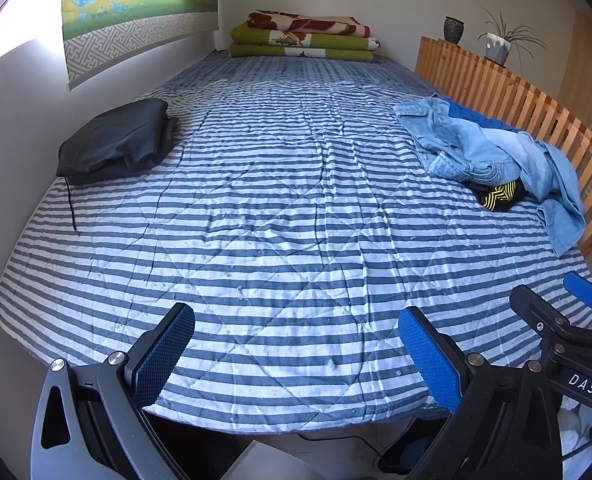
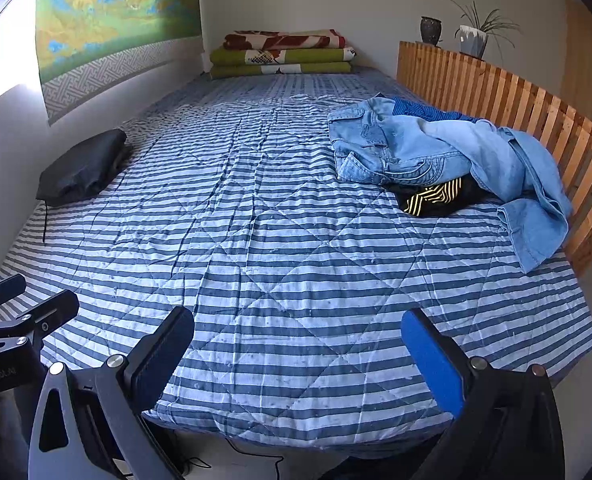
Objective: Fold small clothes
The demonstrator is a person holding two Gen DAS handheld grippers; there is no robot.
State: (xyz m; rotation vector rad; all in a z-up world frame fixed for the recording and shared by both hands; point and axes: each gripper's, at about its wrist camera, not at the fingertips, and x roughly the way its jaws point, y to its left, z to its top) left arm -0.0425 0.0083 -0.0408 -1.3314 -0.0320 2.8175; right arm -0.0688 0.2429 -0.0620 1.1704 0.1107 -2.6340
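both grippers (image 1: pixel 296 354) (image 2: pixel 298 354) wide, empty

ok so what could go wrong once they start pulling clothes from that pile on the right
1. The denim clothes lie tangled over a black and yellow striped garment; pulling one may drag the others along.
2. The pile sits against the slatted wooden rail, and one denim piece hangs by the bed edge, so cloth could snag or slip off.
3. Both tools, left and right, are open and empty at the near edge, so reaching the pile looks like a long stretch.
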